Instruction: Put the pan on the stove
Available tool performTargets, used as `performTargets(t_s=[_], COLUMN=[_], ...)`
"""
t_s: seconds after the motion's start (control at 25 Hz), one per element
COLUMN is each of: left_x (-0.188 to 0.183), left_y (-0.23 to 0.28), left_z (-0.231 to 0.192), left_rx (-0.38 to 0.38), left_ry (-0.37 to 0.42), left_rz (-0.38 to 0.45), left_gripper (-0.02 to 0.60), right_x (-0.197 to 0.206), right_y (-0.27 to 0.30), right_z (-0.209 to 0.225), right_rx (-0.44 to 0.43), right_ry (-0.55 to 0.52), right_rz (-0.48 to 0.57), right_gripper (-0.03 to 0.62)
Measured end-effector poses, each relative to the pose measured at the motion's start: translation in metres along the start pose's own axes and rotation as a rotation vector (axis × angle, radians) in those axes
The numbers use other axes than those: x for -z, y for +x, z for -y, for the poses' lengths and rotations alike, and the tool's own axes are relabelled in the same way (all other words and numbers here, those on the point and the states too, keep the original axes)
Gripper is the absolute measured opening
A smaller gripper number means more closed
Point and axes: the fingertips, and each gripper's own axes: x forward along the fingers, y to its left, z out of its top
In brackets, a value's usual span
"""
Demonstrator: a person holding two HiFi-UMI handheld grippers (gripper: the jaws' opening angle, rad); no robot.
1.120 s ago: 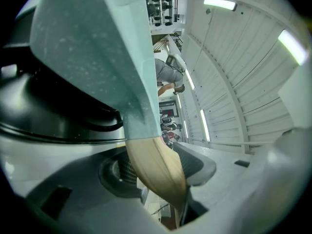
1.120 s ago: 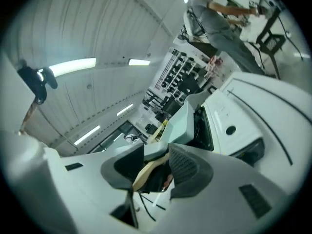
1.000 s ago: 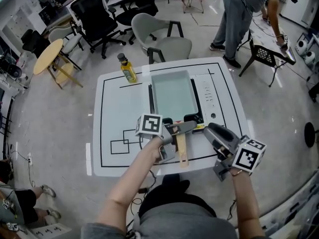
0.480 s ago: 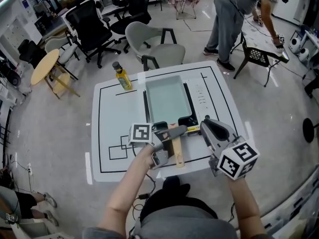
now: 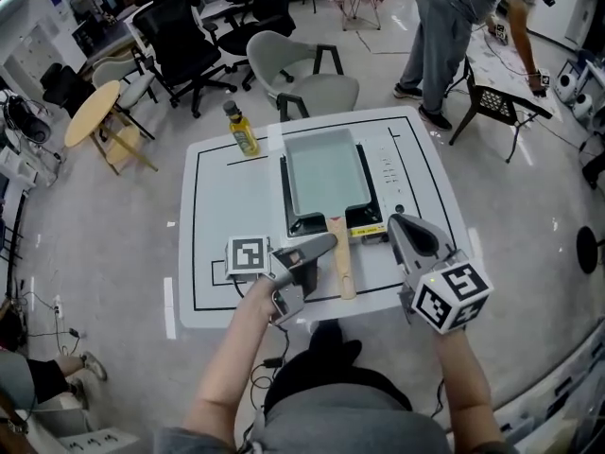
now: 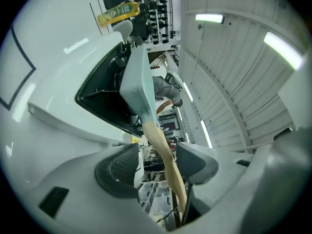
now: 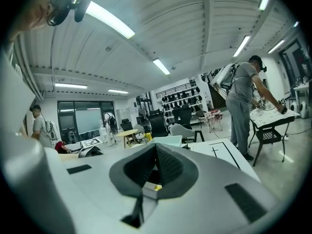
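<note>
A pale green rectangular pan (image 5: 326,180) sits on the black stove (image 5: 380,223) on the white table (image 5: 222,206). Its wooden handle (image 5: 340,258) points toward me. My left gripper (image 5: 319,256) is just left of that handle, and its jaws have just been opening. In the left gripper view the handle (image 6: 163,145) runs between the wide jaws of the left gripper (image 6: 158,162), and the pads do not press on it. The pan (image 6: 136,82) and stove (image 6: 102,96) lie beyond. My right gripper (image 5: 402,223) hovers near the stove's front right corner. It is shut and holds nothing (image 7: 155,167).
A yellow oil bottle (image 5: 242,130) stands at the table's far left corner. The stove's white control strip (image 5: 389,173) runs along the pan's right side. Chairs (image 5: 312,78) and a round wooden table (image 5: 95,112) stand beyond. A person (image 5: 454,26) bends over another table at the back right.
My left gripper has drawn back leftward off the wooden handle, its jaws wider. The right gripper has rolled in place, its marker cube now turned up. The pan stays on the stove.
</note>
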Motion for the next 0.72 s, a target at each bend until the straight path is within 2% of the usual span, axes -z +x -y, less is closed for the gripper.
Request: performTargets(t_s=[0.08, 0.12, 0.24, 0.4, 0.48, 0.72], left_x=[-0.002, -0.006, -0.023, -0.043, -0.048, -0.055], left_y=[-0.015, -0.023, -0.046, -0.067, -0.072, -0.079], left_z=[-0.002, -0.004, -0.007, -0.004, 0.001, 0.021], left_rx=[-0.036, -0.069, -0.227, -0.427, -0.500, -0.648], left_ry=[0.042, 0.087, 0.310, 0.602, 0.737, 1.015], left_rz=[0.027, 0.047, 0.111, 0.200, 0.227, 0.288], left_gripper=[0.229, 0.227, 0.220, 0.116, 0.078, 0.008], right_x=[-0.002, -0.002, 0.002, 0.008, 0.011, 0.012], right_y=[-0.002, -0.003, -0.007, -0.010, -0.011, -0.018], right_z=[0.000, 0.000, 0.003, 0.007, 0.006, 0.005], right_rx=[0.012, 0.018, 0.037, 0.062, 0.069, 0.077], right_ry=[0.000, 0.002, 0.006, 0.018, 0.015, 0.008], right_rz=[0.003, 0.003, -0.003, -0.003, 0.001, 0.017], right_gripper=[0.003, 0.003, 0.003, 0.003, 0.003, 0.003])
